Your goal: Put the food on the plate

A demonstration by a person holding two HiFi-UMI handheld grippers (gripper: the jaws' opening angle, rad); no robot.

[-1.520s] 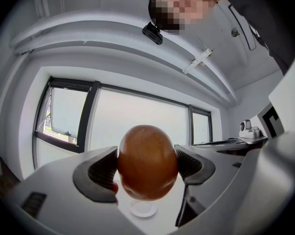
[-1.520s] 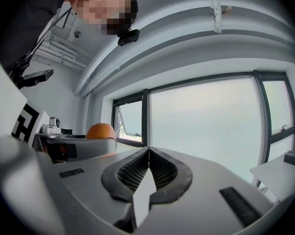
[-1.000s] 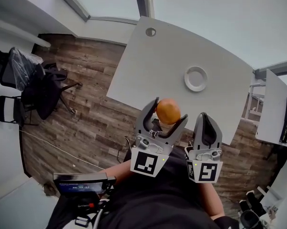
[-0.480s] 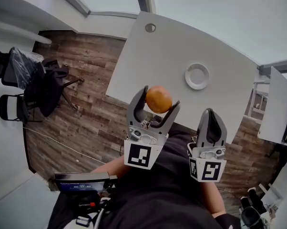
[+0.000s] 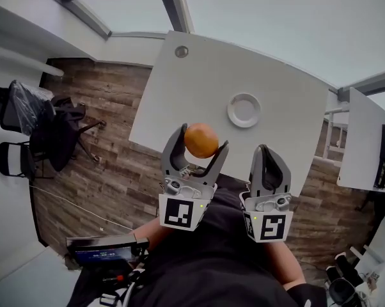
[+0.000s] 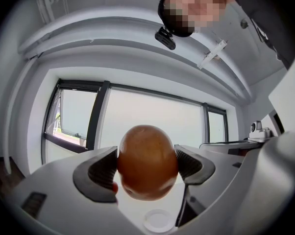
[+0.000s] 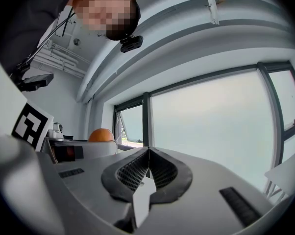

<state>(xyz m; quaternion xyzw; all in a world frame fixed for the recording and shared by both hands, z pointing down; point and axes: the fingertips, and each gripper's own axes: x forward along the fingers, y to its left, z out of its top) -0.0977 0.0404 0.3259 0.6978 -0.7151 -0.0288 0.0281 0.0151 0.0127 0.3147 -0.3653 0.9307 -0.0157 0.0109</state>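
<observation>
An orange round food item (image 5: 201,139) sits clamped between the jaws of my left gripper (image 5: 197,147), held in the air over the near edge of the white table (image 5: 199,88). It fills the middle of the left gripper view, orange food (image 6: 147,162), with a small white plate (image 6: 158,221) low beyond it. That plate (image 5: 244,110) lies empty on the table, ahead and to the right of the food. My right gripper (image 5: 270,158) is shut with nothing in it, its jaws (image 7: 148,166) pressed together, level with the left one.
Wood floor lies left of the table, with dark chairs (image 5: 32,117) by the wall. A round grommet hole (image 5: 181,52) marks the table's far left corner. Another white table (image 5: 365,142) stands to the right. A device with a screen (image 5: 103,250) hangs at the person's waist.
The left gripper has carried the orange food up and forward, from over the floor to the table's near edge. The right gripper stays shut beside it. The view has shifted toward the table.
</observation>
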